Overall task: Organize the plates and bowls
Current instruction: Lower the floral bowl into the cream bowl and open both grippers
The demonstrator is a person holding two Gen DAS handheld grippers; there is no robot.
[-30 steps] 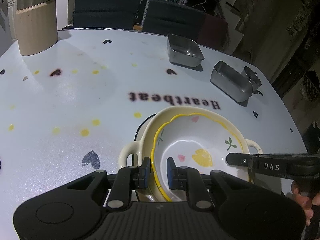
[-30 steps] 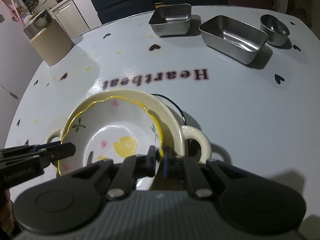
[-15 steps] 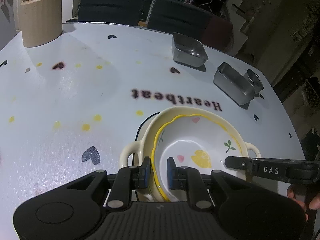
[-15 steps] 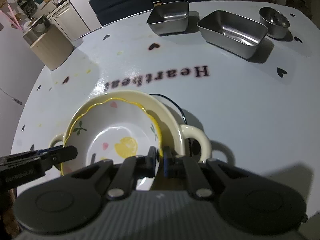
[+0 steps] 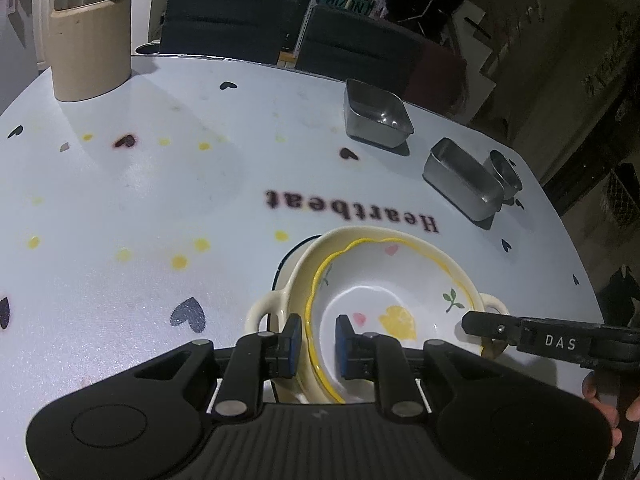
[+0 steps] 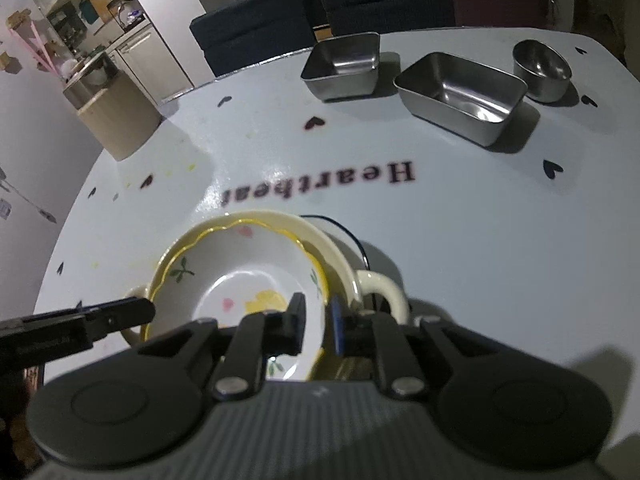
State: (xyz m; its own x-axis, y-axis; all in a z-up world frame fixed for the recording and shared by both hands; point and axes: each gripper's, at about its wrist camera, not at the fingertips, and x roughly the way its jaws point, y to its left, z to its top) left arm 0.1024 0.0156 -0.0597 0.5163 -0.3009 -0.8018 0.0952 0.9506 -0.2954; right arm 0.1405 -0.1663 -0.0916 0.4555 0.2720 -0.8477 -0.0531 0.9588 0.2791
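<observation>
Pads of the left gripper [image 5: 316, 346] straddle the near rim of the yellow-edged bowl [image 5: 384, 292], not visibly pinching it. Right gripper [image 6: 318, 322], jaws just opening, straddles the opposite rim. Bowl sits nested in the cream handled dish [image 5: 276, 304] on the surface [image 5: 160, 200].

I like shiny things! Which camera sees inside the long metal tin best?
The right wrist view: the long tin faces it, so its shiny inside shows. In the left wrist view the tin shows mostly its outer wall.

A home dining area.
Round printed table [image 5: 160, 200], dark chairs [image 5: 224, 20] upper centre, kitchen cabinets [image 6: 148, 56] upper left.
</observation>
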